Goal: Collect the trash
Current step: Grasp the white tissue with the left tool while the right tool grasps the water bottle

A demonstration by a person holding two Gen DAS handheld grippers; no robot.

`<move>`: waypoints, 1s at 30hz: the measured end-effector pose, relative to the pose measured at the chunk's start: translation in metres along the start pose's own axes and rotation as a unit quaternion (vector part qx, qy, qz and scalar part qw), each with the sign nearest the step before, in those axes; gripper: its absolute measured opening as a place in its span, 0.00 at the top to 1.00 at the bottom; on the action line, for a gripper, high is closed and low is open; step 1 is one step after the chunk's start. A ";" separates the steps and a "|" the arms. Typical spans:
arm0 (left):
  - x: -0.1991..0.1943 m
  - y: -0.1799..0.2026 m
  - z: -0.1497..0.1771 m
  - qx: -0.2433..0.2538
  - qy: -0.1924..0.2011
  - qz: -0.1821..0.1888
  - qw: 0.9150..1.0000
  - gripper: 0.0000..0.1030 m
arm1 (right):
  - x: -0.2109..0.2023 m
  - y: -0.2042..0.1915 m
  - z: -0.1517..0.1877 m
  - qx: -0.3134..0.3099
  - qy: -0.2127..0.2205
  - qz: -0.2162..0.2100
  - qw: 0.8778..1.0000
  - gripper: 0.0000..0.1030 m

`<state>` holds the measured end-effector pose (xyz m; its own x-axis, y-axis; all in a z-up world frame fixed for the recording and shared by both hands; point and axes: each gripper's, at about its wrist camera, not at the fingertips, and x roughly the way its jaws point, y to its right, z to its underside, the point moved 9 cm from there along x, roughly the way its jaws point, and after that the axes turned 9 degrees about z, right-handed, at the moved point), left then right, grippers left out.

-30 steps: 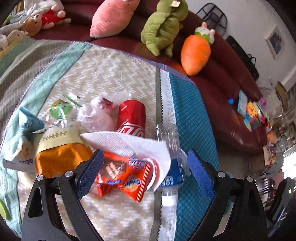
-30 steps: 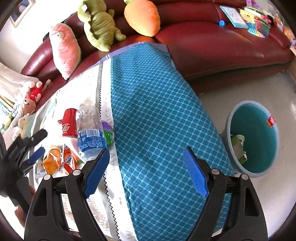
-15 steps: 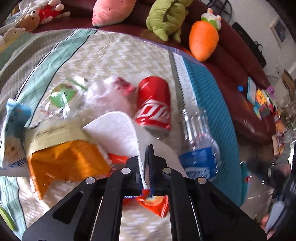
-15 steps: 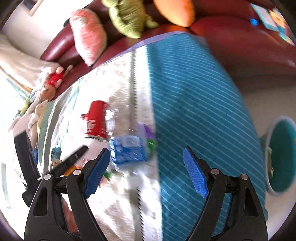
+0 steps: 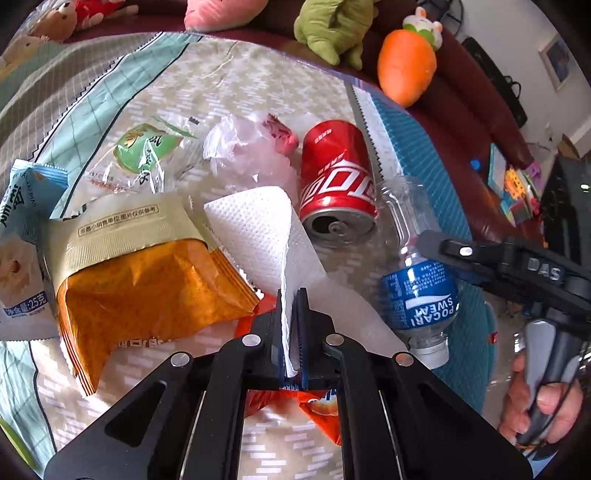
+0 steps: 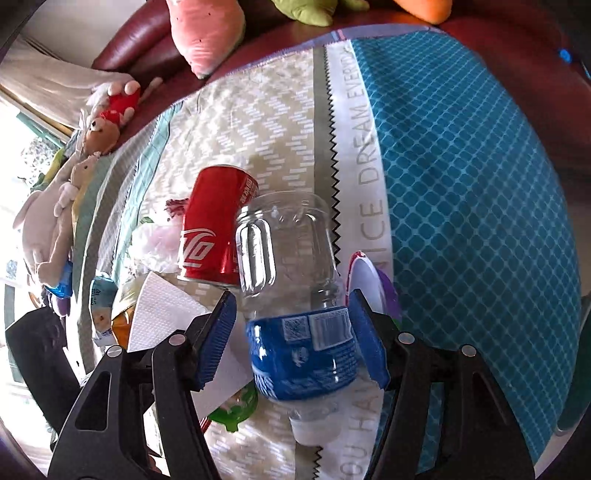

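My left gripper [image 5: 291, 332] is shut on a white paper napkin [image 5: 266, 232] that lies over an orange snack wrapper [image 5: 317, 406]. My right gripper [image 6: 291, 336] is open, its blue pads on either side of the blue label of a clear plastic bottle [image 6: 295, 295], which also shows in the left wrist view [image 5: 417, 288]. A red soda can [image 5: 336, 184] lies beside the bottle [image 6: 214, 232]. An orange-and-cream chip bag [image 5: 140, 273], a green snack packet [image 5: 144, 155], clear crumpled plastic [image 5: 247, 151] and a blue-white packet [image 5: 22, 236] lie on the patterned cloth [image 5: 258, 92].
Plush toys line the red sofa [image 5: 461, 92] at the back: an orange carrot [image 5: 406, 70], a green one [image 5: 332, 29] and a pink one [image 6: 207, 29]. A purple-white wrapper [image 6: 369, 280] lies right of the bottle. Books and toys [image 5: 513, 184] sit on the sofa seat.
My left gripper shut on the napkin and stayed there. My right gripper swung from over the blue cloth near the bin to straddle the bottle, jaws narrower.
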<state>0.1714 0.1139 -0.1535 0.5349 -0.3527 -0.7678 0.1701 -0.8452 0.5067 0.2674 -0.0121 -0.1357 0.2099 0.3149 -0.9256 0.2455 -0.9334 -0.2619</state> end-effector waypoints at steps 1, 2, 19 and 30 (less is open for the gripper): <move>-0.001 0.001 -0.001 0.001 0.003 0.002 1.000 0.94 | 0.004 -0.001 -0.001 0.001 -0.004 -0.001 1.000 0.38; -0.003 0.003 -0.002 0.005 0.006 0.005 1.000 0.95 | 0.009 -0.002 -0.002 0.003 -0.007 -0.003 1.000 0.37; -0.065 0.059 -0.036 0.041 0.072 0.056 0.995 0.98 | -0.046 0.002 0.004 0.020 0.063 -0.039 0.997 0.38; -0.072 0.128 -0.023 0.103 0.070 0.072 0.990 0.98 | -0.118 0.046 0.016 0.057 0.138 -0.044 0.988 0.38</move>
<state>0.1733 0.0402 -0.0246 0.6535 -0.4277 -0.6245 -0.0806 -0.8597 0.5045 0.2384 -0.0949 -0.0427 0.4472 0.4158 -0.7919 0.1692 -0.9087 -0.3815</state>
